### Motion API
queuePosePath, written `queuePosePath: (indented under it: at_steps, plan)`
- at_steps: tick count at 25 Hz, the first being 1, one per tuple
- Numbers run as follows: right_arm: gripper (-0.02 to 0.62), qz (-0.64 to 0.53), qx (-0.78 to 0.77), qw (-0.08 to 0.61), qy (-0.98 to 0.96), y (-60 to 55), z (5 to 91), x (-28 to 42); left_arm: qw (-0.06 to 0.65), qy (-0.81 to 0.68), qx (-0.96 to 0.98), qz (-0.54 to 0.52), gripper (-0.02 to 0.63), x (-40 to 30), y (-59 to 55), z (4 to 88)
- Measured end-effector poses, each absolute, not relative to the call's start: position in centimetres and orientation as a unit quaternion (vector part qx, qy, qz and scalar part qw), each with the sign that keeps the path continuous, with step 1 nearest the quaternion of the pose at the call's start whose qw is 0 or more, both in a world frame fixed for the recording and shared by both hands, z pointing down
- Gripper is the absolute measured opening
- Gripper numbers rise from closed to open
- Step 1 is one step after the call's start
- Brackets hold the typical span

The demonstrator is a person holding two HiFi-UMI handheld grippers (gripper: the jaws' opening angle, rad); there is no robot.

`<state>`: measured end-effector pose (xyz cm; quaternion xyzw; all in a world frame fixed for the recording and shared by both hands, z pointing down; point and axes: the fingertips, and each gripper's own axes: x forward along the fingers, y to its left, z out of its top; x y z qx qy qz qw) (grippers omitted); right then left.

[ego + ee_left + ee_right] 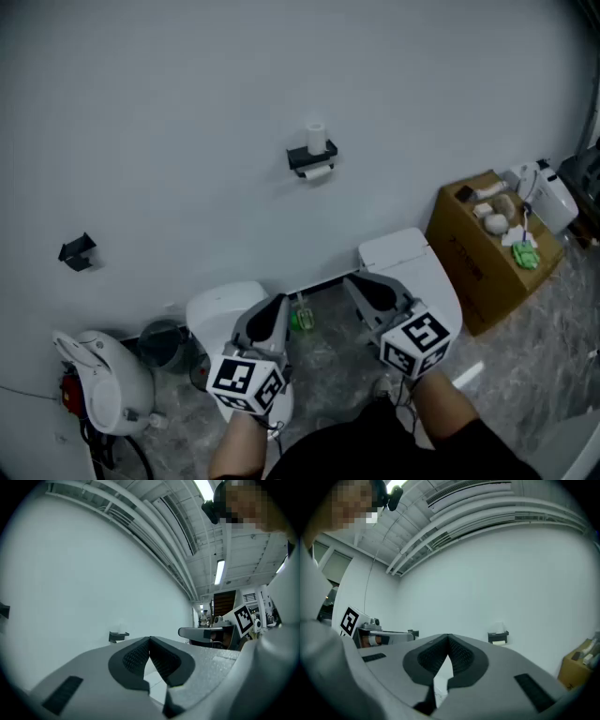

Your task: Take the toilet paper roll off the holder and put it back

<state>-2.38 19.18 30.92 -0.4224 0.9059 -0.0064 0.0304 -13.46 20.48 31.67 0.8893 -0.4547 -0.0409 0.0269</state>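
Observation:
A black holder [311, 157] hangs on the white wall, with one white toilet paper roll [316, 136] standing on top of it and a second roll [319, 172] hanging under it. Both grippers are held low and well short of the wall. My left gripper [279, 302] is shut with nothing in it, and so is my right gripper [355, 281]. In the left gripper view the jaws [150, 640] meet, and the holder [118, 635] is small and far off. In the right gripper view the jaws [449, 638] are closed, with the holder [498, 637] off to the right.
A cardboard box [483, 253] with small items on top stands at the right by the wall. White toilet fixtures [412, 262] sit below the grippers. A white appliance [103, 375] and a dark bucket [164, 342] stand at the left. A black bracket [77, 251] is on the wall.

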Motion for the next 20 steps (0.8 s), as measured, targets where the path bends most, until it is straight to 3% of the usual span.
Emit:
queuePosePath:
  at_steps: [20]
  plan:
    - [0.001, -0.027, -0.42, 0.047, 0.906, 19.2, 31.5, -0.5, 0.033, -0.455, 0.889, -0.044, 0.005, -11.8, 20.3, 31.7]
